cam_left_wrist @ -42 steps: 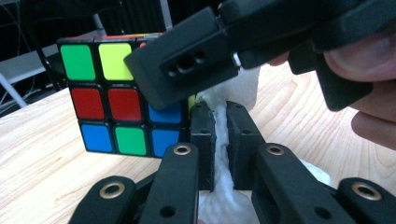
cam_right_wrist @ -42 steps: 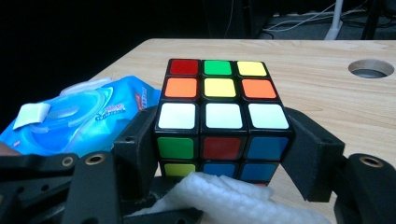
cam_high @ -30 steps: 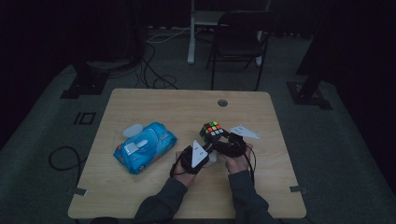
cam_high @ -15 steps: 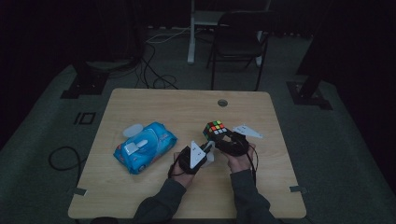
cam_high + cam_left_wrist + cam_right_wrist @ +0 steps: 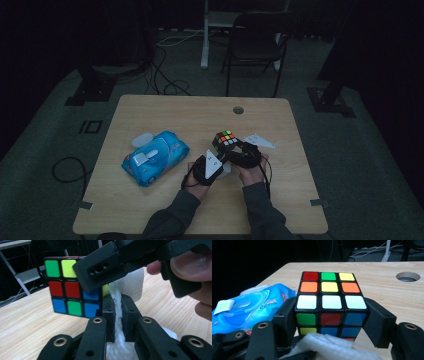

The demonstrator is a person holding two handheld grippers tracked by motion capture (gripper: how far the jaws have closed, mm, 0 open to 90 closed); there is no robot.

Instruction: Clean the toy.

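A scrambled Rubik's cube (image 5: 226, 140) (image 5: 332, 302) is held just above the wooden table (image 5: 165, 115), gripped on its two sides by my right gripper (image 5: 332, 317) (image 5: 245, 152), which is shut on it. In the left gripper view the cube (image 5: 65, 293) shows behind one of the right gripper's jaws. My left gripper (image 5: 117, 302) (image 5: 215, 165) is shut on a white wipe (image 5: 117, 322). The wipe (image 5: 329, 346) is bunched against the cube's lower near face.
A blue pack of wet wipes (image 5: 155, 157) (image 5: 249, 310) lies left of the hands. A round cable hole (image 5: 238, 110) (image 5: 407, 276) sits in the far middle of the tabletop. A chair (image 5: 255, 45) and floor cables (image 5: 165, 80) lie beyond the table.
Both grippers and the cube have stayed almost in place, with only a slight shift of the hands. Both grips are unchanged.
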